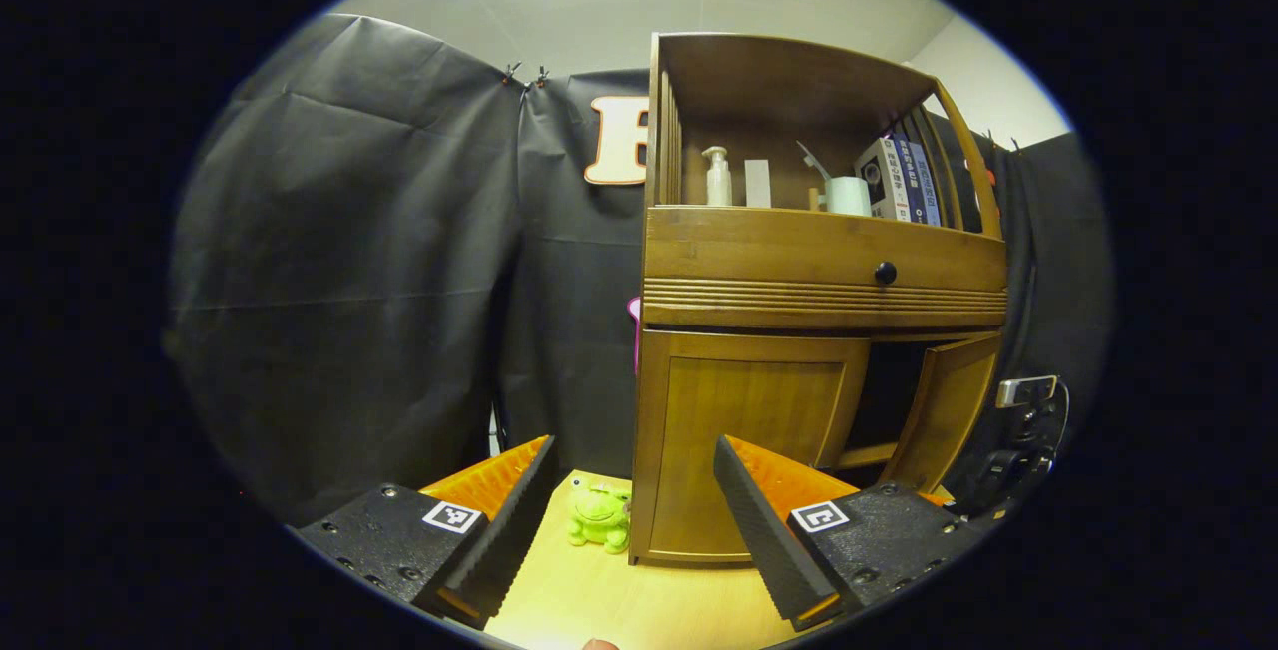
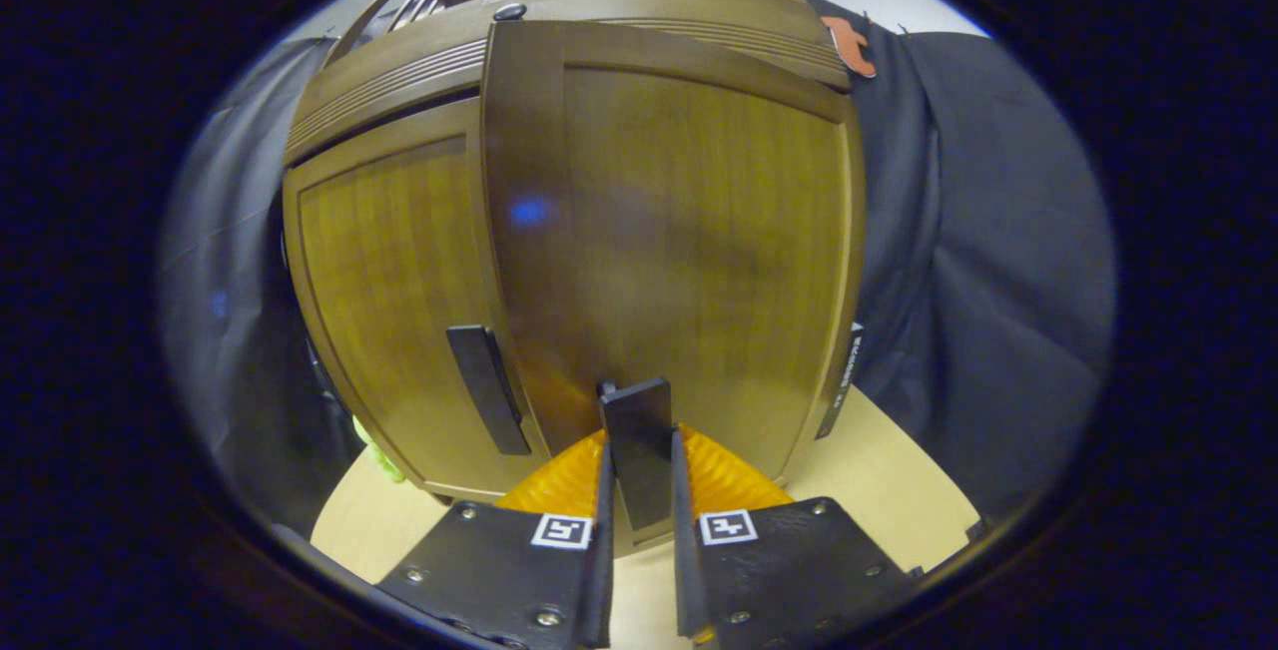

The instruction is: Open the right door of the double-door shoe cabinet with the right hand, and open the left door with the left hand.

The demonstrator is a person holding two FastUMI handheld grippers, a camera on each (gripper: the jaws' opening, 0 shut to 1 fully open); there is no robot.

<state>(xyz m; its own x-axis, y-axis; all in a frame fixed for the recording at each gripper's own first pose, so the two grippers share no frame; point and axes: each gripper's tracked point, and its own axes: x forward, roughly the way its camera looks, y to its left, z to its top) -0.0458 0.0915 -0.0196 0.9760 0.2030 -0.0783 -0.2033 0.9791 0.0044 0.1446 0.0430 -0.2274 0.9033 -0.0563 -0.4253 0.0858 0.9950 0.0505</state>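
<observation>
Clearly, the right gripper [image 2: 639, 520] is clamping the dark flat handle [image 2: 637, 450] of the right door [image 2: 689, 231] of the shoe cabinet [image 1: 799, 271], with both jaws pressing on either side of that handle in the right gripper view. That door is standing ajar, its free edge swung forward of the left door [image 2: 384, 281], whose own dark handle [image 2: 487, 388] is sitting untouched near its inner edge. In the left gripper view the right door [image 1: 944, 410] is angling outward from the cabinet front, showing a dark gap and a low inner shelf behind it, while the left door [image 1: 749, 430] is lying flush and closed.

The left gripper [image 1: 629, 520] is hanging in front of the cabinet with its jaws spread wide apart and holding nothing, well apart from the left door. The cabinet is standing on the light tabletop [image 1: 619, 610], toward its far edge against the black cloth wall. A small green frog toy [image 1: 600, 517] is sitting on the tabletop just beside the cabinet's left side. Above the doors a drawer with a round black knob [image 1: 885, 273] is running across the front, and the open top shelf is carrying a pump bottle [image 1: 717, 176], a white roll [image 1: 850, 196] and some upright books [image 1: 904, 179].
</observation>
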